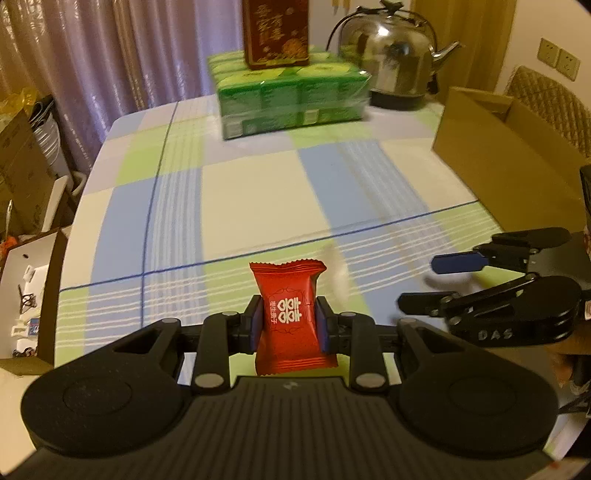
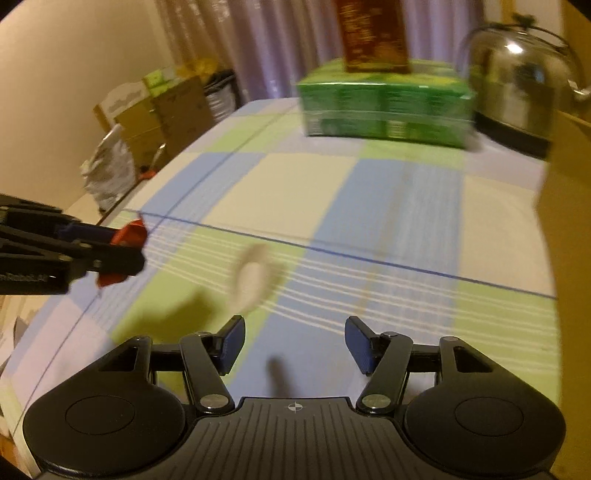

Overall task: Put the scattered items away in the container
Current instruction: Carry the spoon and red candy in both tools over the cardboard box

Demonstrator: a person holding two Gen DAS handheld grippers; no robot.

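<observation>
We see the left gripper [image 1: 289, 320] pinching a red candy packet [image 1: 289, 317] between its two blue-padded fingers [image 1: 255, 322], which press against the packet's sides so that it stands upright with its crimped top edge above the fingers and its lower edge just in front of the gripper body. From the right wrist view the same packet shows as a red sliver clamped at the tip of the left gripper, raised above the checked cloth of the tabletop [image 1: 258, 192]. The right gripper [image 2: 294, 343] has its fingers [image 2: 233, 341] spread apart with nothing between them; below the gap we see only the blue and green squares of the cloth. In the left wrist view it reaches in from the right edge, its fingers likewise parted and clear of the packet. A pale blurred patch lies on the cloth ahead of the right gripper, and we cannot tell what it is. The cardboard box [image 1: 517, 147] sits open at the right side of the tabletop, well apart from the held packet. At the far end a green wrapped pack [image 1: 291, 96] carries a dark red carton [image 1: 275, 33] on top, and a steel kettle [image 1: 391, 55] stands just beside it.
</observation>
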